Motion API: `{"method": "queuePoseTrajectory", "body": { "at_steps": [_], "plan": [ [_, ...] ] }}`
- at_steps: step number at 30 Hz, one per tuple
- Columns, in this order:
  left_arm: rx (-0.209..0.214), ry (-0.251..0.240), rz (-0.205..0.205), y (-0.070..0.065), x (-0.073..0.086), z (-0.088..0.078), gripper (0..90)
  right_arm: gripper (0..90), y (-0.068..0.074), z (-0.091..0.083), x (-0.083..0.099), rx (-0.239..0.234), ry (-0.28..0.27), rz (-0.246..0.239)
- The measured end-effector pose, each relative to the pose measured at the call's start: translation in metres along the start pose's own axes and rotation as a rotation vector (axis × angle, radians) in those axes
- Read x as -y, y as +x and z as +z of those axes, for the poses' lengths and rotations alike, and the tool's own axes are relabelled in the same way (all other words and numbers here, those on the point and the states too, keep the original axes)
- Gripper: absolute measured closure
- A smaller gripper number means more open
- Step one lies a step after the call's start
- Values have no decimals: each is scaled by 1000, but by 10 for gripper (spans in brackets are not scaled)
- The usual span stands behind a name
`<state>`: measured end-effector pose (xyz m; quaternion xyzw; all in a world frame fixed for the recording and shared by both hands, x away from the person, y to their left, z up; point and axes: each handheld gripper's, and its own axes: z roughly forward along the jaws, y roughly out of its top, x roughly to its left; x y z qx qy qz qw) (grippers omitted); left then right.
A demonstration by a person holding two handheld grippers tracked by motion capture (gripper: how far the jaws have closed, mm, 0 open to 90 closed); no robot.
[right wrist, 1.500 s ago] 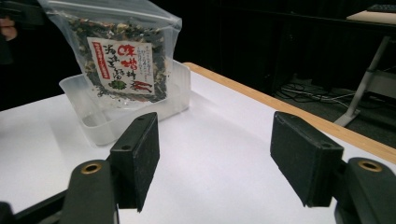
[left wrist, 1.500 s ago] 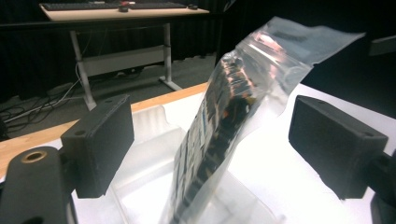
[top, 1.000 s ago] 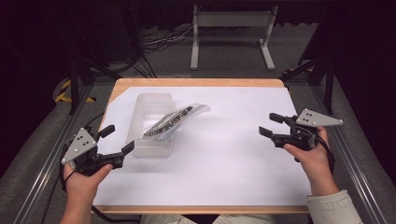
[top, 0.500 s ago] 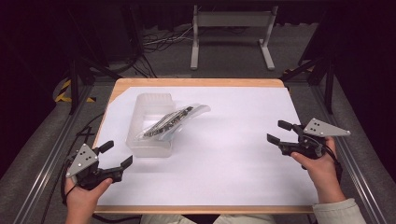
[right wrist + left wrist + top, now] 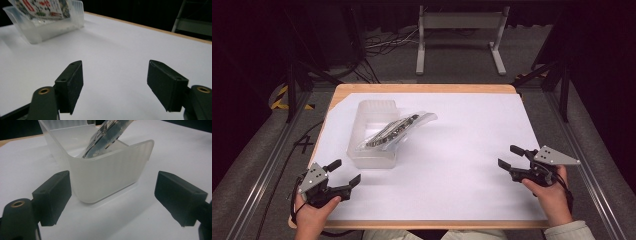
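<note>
both grippers have drawn back toward the person; left gripper and right gripper sit agape, empty, the packet lying in the clear tray on the bench, so the placing looks finished, no next move needed.

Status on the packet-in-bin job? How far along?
Looks done: the clear plastic packet with printed contents lies tilted in the translucent plastic bin, one end over the rim. In hand: nothing; left gripper and right gripper are open, apart from the bin near the table's front edge. Left: apparently nothing, perhaps seating the packet fully.
</note>
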<state>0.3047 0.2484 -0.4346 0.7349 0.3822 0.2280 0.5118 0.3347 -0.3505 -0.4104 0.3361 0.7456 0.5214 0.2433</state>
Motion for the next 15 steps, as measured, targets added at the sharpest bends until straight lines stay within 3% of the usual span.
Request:
{"method": "queuePoseTrajectory", "body": {
  "at_steps": [2, 4, 7, 15],
  "plan": [
    [6, 1, -12, 0, 3, 3, 153, 315, 2, 2, 9, 5, 22, 9],
    [4, 4, -5, -1, 3, 4, 156, 322, 2, 5, 19, -14, 22, 58],
    [5, 2, 4, -3, 3, 5, 161, 321, 2, 8, 25, -21, 37, 87],
    [-2, -5, 7, -2, 2, 7, 160, 318, 4, 8, 23, 5, 28, 51]
  ]
}}
